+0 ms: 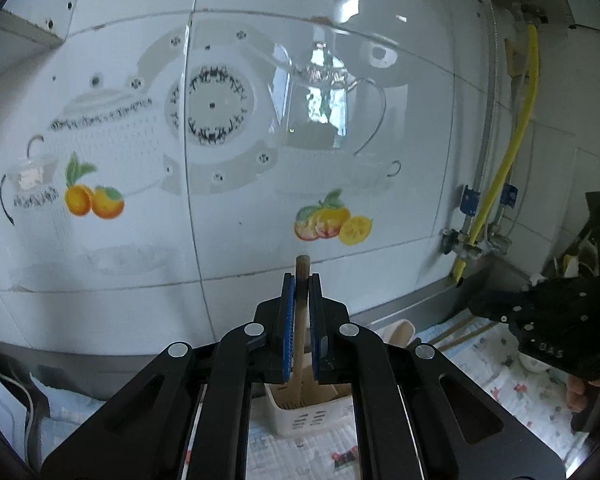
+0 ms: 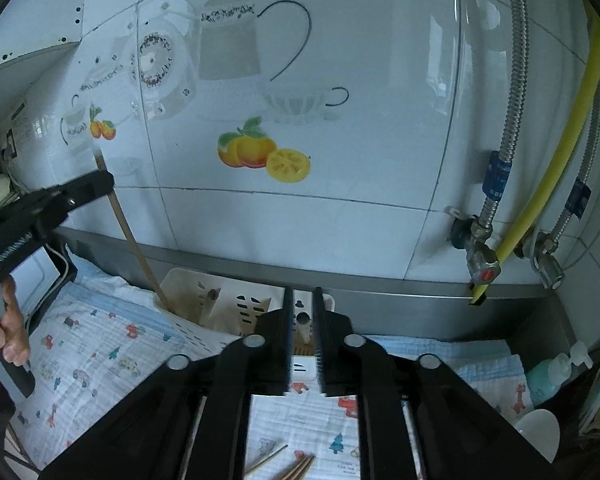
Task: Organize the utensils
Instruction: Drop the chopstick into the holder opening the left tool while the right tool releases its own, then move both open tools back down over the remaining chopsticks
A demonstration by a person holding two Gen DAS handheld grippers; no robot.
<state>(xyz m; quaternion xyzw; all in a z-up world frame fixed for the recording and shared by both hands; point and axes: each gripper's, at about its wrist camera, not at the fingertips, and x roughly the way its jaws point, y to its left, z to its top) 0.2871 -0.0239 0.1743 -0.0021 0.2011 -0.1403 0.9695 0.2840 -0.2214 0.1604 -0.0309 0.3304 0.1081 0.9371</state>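
Note:
My left gripper [image 1: 301, 280] is shut on the handle of a long wooden utensil [image 1: 300, 320] and holds it upright, its lower end down inside the cream slotted utensil holder [image 1: 308, 416]. The right wrist view shows the same utensil [image 2: 134, 244] leaning into the holder's left compartment [image 2: 188, 308], gripped high up by the left gripper [image 2: 100, 184]. My right gripper [image 2: 302, 292] is nearly closed with a narrow gap, holding nothing, just in front of the holder. Loose chopsticks [image 2: 296, 470] lie on the cloth below it.
A printed cloth [image 2: 92, 360] covers the counter. The tiled wall [image 2: 340, 160] stands right behind the holder. Pipes and a yellow hose [image 2: 540, 184] run down at the right. A white spoon [image 2: 538, 432] and a teal bottle [image 2: 548, 376] sit at the far right.

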